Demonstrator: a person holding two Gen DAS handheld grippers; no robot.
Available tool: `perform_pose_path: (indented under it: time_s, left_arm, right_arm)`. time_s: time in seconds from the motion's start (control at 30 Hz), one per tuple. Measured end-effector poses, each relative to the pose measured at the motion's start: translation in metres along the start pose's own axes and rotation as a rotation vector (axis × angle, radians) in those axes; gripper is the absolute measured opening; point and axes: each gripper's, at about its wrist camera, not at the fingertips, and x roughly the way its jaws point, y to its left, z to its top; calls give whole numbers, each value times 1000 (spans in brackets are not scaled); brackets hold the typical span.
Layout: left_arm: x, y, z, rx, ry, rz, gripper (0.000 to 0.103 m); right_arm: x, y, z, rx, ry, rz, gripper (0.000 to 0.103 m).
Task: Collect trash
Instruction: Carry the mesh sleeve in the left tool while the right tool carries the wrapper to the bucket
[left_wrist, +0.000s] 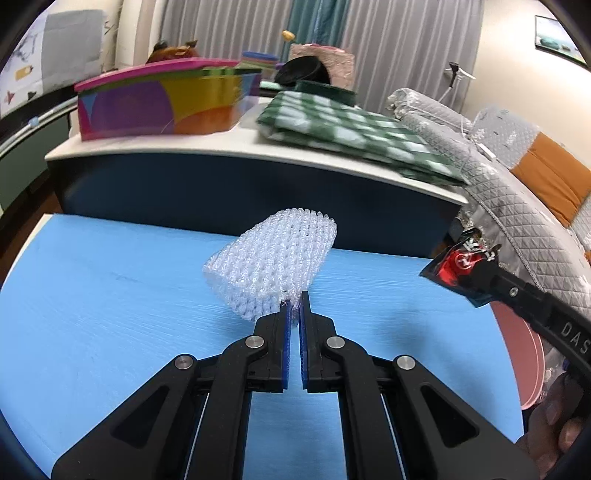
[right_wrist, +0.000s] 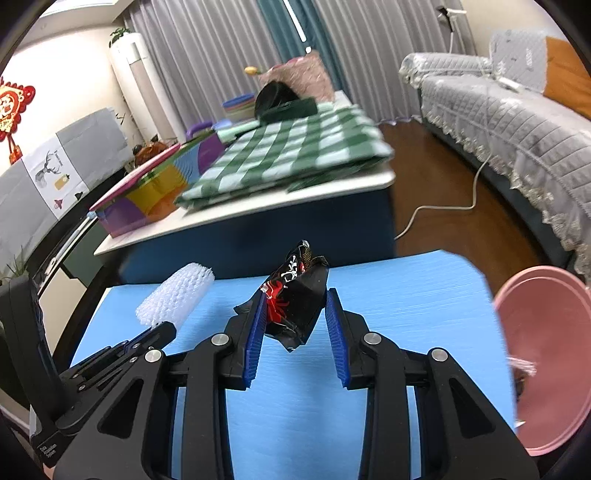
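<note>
Blue foam board (left_wrist: 110, 295), finely ribbed, covers the near work surface, and both pieces of trash hang above it. The left gripper (left_wrist: 294, 306) has its fingers pressed together on the corner of a white foam-net sleeve (left_wrist: 273, 262), which juts up and away from the tips. The right gripper (right_wrist: 295, 314) pinches a crumpled black-and-red snack wrapper (right_wrist: 295, 299) between its blue pads (right_wrist: 255, 343). A round pink plastic bin (right_wrist: 546, 354) stands off the board's right edge. Behind the board is a dark blue cabinet with a white top (left_wrist: 229, 147), carrying a folded green-and-white checked cloth (left_wrist: 354, 133) and a multicoloured box with a pink lid (left_wrist: 159, 99). Grey curtains (right_wrist: 221, 48) with a teal panel hang at the back; a sofa under a grey quilted cover (right_wrist: 517, 125) lines the right side over a brown wooden floor (right_wrist: 443, 177).
</note>
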Motion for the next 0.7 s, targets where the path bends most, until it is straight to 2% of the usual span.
perform_pose_path:
  time_s: [0.4,0.7]
  left_arm:
    - [-26,-42,-9,89,-23,-28,4]
    - [-26,-80,-14,144,-24,-68,4]
  right_arm:
    - [-60,-42,6,6,-80,-83,33]
    - [-84,-76,7,18,-113,-139,33]
